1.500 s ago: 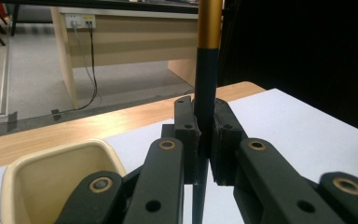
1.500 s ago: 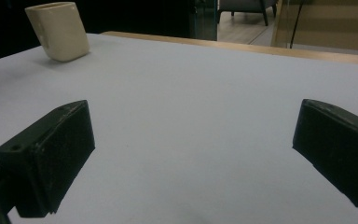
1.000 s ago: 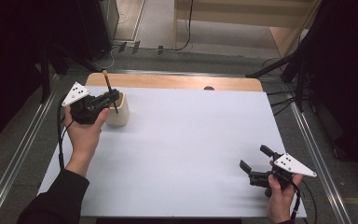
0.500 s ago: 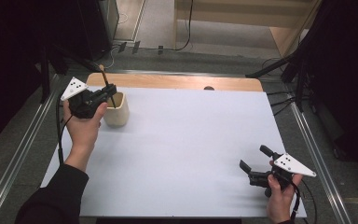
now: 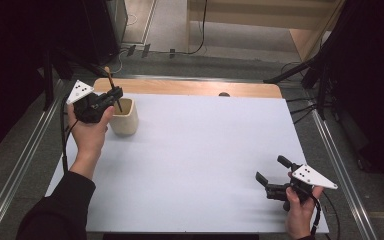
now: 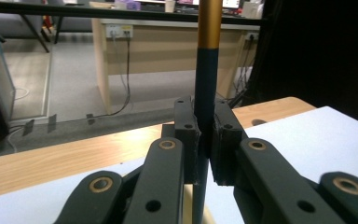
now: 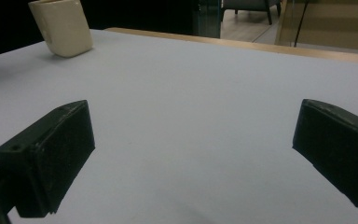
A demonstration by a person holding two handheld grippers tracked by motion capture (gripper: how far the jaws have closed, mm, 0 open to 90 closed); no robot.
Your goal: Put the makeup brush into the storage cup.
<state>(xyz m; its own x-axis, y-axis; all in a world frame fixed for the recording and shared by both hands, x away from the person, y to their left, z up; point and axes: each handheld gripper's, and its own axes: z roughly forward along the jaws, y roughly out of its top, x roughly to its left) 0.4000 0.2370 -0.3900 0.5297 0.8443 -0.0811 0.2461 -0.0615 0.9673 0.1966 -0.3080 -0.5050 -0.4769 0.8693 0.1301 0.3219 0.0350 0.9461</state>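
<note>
- High view: you held your left tongs (image 5: 114,96) clamped on a thin stick (image 5: 113,90), dark along its shaft with a lighter top end. It stood tilted, and its lower end reached down into the cream cup (image 5: 124,119).
- The cup sat near the far left corner of the bench (image 5: 195,165), close to the left edge of the white sheet and just short of the bare wooden strip (image 5: 190,88) along the far edge. Your left hand (image 5: 90,132) came in from the near side, just beside the cup.
- Your right tongs (image 5: 270,169) stood wide with nothing between them, low at the near right corner, close to the sheet's near and right edges and well apart from the cup. The whole middle of the sheet lay bare between your two hands.
- Metal rails ran just outside the left and right bench edges, with floor and cables beyond the far edge.
- Left gripper view: the jaws pressed on the stick's dark shaft (image 6: 205,102) from both sides. Its golden upper part ran out of the top of the frame, and the wooden far edge lay close behind.
- Right gripper view: your two black jaws stood far apart over the bare sheet. The cup (image 7: 61,27) showed far off at upper left.
</note>
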